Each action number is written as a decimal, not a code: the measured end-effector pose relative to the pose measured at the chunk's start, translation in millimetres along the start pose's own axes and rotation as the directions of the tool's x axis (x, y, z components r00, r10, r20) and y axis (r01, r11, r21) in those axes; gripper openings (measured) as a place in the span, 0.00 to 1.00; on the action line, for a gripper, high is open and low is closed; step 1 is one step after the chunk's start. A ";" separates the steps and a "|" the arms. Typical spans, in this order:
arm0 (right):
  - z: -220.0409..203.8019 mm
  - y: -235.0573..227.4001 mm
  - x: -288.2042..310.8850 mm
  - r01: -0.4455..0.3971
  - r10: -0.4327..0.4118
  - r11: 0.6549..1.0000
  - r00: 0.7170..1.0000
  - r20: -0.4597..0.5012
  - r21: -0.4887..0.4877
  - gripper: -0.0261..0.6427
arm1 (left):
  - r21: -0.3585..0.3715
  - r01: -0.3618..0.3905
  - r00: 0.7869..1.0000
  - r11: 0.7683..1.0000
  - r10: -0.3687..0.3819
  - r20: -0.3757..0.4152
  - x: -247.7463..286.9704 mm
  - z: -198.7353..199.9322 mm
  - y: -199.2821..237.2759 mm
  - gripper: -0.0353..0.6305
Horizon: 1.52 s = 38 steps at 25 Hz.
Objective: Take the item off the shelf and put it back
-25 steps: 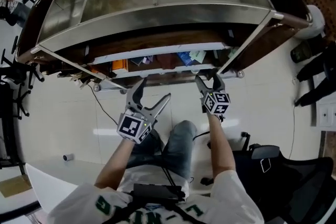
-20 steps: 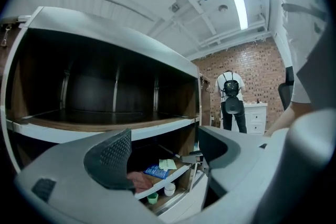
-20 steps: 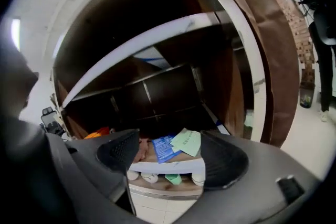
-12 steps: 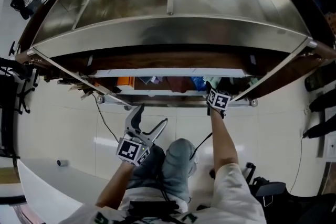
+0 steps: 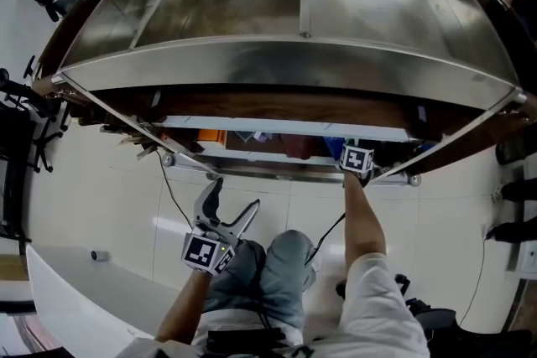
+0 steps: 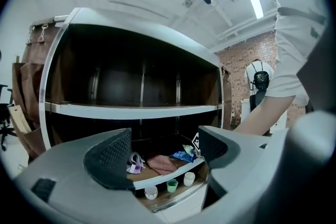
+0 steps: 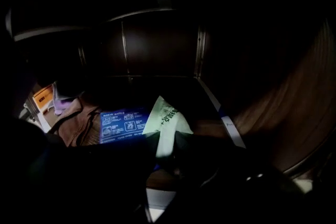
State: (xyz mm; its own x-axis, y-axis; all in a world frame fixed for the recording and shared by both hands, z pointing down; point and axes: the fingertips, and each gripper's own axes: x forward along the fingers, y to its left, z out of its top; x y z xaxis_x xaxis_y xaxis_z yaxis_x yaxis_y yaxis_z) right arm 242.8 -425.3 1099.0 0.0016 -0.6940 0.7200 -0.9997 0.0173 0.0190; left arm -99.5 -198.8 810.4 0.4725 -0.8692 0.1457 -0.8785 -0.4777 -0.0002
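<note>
- The right arm (image 5: 362, 218) is stretched straight out. The right gripper (image 7: 167, 148) is poked into the shelf (image 5: 294, 54) under its metal top, so the head view only catches its marker cube (image 5: 357, 159).
- Its jaws have just been closing and are now pinched on the near end of a pale green packet (image 7: 165, 120). The packet sits on the shelf board near the right wall, just beside a blue pack (image 7: 123, 124).
- The left gripper (image 5: 235, 197) hangs low outside the shelf in front of the person's lap. It points roughly level at the shelf, jaws wide apart with nothing in them.
- Only the right gripper view shows the grip, and it's really dark in there. It also picks up a brown cloth (image 7: 73, 120) left of the blue pack.
- The left gripper view gets the whole shelf front instead: the cloth, the blue pack and three little cups (image 6: 171, 185) one level down. There's a brick wall (image 6: 247, 60) off to the right.
- The floor (image 5: 101, 197) is pale tile, with a black chair (image 5: 17, 147) at the left edge.
</note>
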 end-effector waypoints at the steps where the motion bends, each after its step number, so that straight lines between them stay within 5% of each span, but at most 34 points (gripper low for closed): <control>1: 3.9 1.7 -5.8 -0.007 0.007 1.000 1.000 0.028 0.000 0.16 | -0.005 -0.005 1.000 1.000 0.005 0.001 -2.3 2.2 0.9 0.62; 8: 4.4 16.2 -96.7 -0.109 0.090 0.987 0.984 0.155 0.115 0.14 | -0.035 0.023 0.999 0.999 -0.024 -0.022 -17.0 42.0 -7.0 0.62; 14: -18.6 46.8 -277.3 -0.139 0.106 0.978 0.974 0.201 0.155 0.14 | -0.066 0.097 0.993 0.993 -0.101 -0.063 -45.1 109.5 -30.5 0.62; 18: 3.0 51.6 -395.6 -0.122 0.065 0.969 0.965 0.254 0.217 0.14 | -0.071 0.104 0.994 0.992 -0.106 -0.025 -75.4 174.4 -22.1 0.62; 27: 108.4 107.5 -565.5 -0.181 0.165 0.984 0.900 0.404 0.000 0.14 | -0.012 0.065 0.994 0.998 -0.064 0.094 -140.6 292.4 14.8 0.62; 33: 155.1 135.4 -609.8 -0.194 0.209 0.978 0.849 0.486 -0.081 0.15 | -0.010 0.023 0.987 1.000 -0.021 0.160 -157.6 329.2 32.8 0.62; 38: 154.1 114.7 -611.2 -0.156 0.191 0.981 0.850 0.491 -0.111 0.15 | -0.008 0.015 0.981 1.000 -0.013 0.192 -158.9 337.5 29.0 0.62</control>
State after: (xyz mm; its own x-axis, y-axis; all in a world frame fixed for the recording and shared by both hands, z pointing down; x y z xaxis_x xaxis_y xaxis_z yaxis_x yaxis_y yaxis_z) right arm 123.2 -110.1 554.2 -0.2018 -0.9400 0.2750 -0.9786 0.2052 -0.0166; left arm -176.5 -117.7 453.3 0.4889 -0.8711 -0.0469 -0.8718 -0.4898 0.0099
